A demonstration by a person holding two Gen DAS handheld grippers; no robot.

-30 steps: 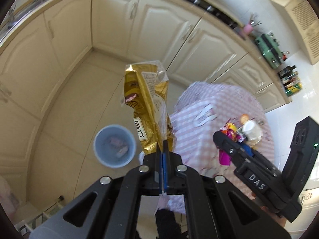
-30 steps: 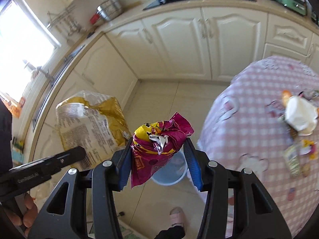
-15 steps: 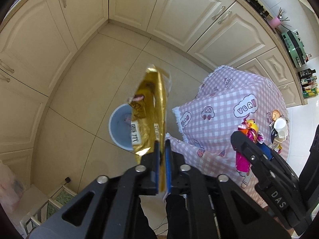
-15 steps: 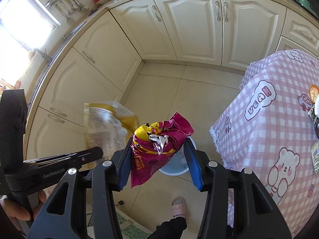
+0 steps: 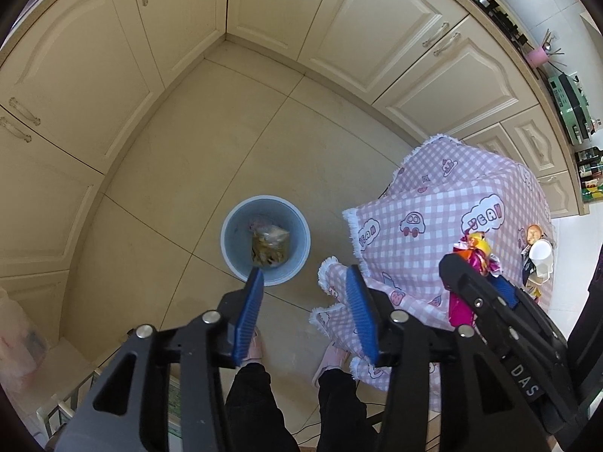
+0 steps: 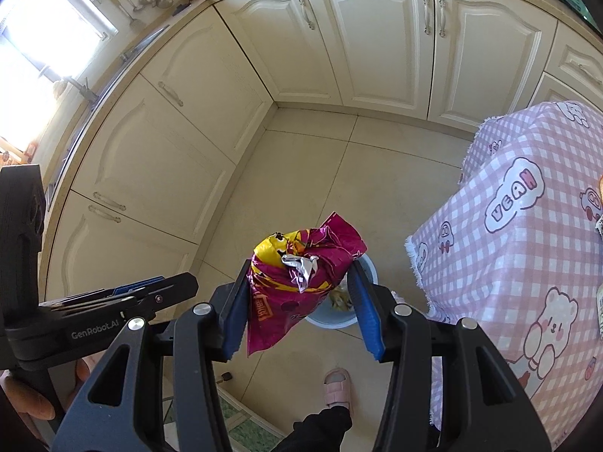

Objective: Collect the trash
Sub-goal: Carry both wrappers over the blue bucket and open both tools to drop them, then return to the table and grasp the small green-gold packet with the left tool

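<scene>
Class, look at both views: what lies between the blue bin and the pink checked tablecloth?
Only bare floor tile separates the blue bin from the pink checked tablecloth, shown clearly in the left wrist view.

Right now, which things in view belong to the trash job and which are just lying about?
Job:
- blue bin
- gold bag inside it
- magenta wrapper clamped in the right gripper
- left gripper, opening, nothing between its fingers

Lying about:
- checked tablecloth
- cabinets
- slippers

Bin (image 5: 230, 248): pale blue, gold-brown bag (image 5: 270, 250) inside. Wrapper (image 6: 301, 282): magenta with yellow patch, silver crumple at centre, dark print. Pads (image 5: 250, 312): blue, ribbed; gripper frames black. Tablecloth (image 5: 444, 226): pink-and-white check, cartoon cars, clouds, a bear, white fringe. Cabinets (image 6: 377, 45): cream. Floor (image 5: 211, 150): beige tile. Slipper (image 6: 338, 391): pink. Trousers (image 5: 256, 406): black.
</scene>
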